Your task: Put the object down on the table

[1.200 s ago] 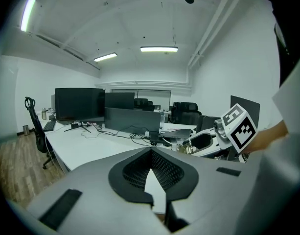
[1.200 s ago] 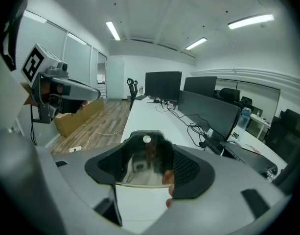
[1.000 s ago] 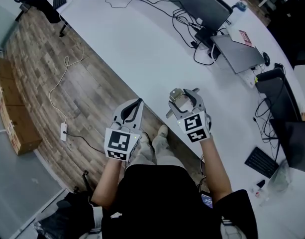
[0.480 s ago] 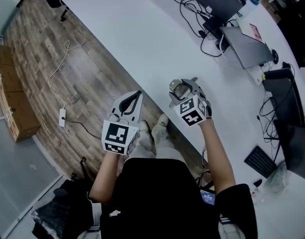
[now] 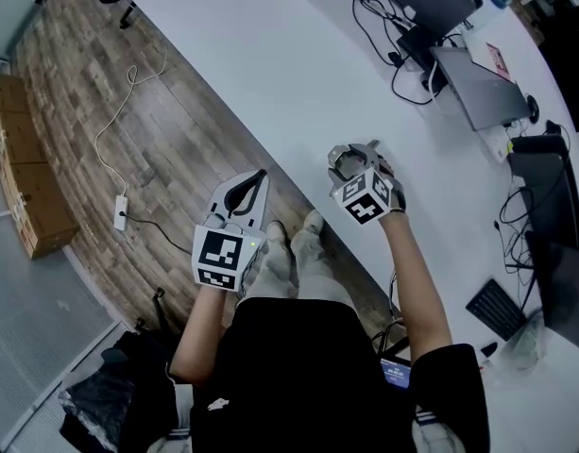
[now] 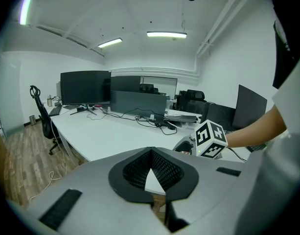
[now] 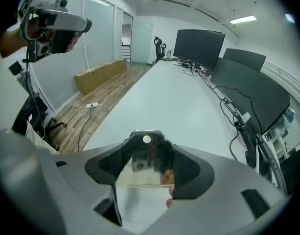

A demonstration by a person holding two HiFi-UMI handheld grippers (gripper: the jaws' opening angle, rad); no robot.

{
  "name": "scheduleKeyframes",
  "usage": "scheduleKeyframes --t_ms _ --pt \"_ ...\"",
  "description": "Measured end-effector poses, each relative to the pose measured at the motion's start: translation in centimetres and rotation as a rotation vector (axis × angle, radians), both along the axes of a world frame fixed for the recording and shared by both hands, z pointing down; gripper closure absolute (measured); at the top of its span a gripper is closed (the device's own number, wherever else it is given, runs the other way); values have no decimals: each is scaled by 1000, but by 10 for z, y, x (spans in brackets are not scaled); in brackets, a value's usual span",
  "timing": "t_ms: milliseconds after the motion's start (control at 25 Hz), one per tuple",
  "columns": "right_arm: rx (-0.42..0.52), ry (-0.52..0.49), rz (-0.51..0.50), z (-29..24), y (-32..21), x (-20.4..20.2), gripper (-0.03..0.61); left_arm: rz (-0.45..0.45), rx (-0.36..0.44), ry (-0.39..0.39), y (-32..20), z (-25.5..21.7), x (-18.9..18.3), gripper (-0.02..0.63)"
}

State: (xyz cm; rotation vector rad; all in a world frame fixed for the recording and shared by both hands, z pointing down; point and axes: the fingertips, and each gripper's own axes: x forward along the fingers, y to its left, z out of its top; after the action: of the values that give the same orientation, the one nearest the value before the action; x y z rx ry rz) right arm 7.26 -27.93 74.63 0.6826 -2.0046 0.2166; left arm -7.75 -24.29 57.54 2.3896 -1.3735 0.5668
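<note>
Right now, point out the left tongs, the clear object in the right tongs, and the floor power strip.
left tongs (image 5: 263, 174): head view, shut tips.
clear object (image 7: 143, 164): right gripper view, its see-through middle.
power strip (image 5: 121, 213): head view, white body.

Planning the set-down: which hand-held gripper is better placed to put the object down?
Right. The right hand-held gripper grips the clear object above the table; the left hand-held gripper is shut, empty, over the floor.

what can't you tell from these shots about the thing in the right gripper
What the clear object is: right gripper view, pads of the right gripper cover its sides; head view, too small.
Whether it touches the table: head view, the gripper covers its underside.
Its near end: right gripper view, hidden behind the gripper body.
</note>
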Motion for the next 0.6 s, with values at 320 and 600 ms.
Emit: scheduleKeyframes --t_ms 320,600 --pt "-37 7 -9 17 1 -3 276 -5 -18 -5 2 10 -5 601" --pt "-72 -20 12 23 -1 -4 276 -27 -53 8 5 16 -9 601"
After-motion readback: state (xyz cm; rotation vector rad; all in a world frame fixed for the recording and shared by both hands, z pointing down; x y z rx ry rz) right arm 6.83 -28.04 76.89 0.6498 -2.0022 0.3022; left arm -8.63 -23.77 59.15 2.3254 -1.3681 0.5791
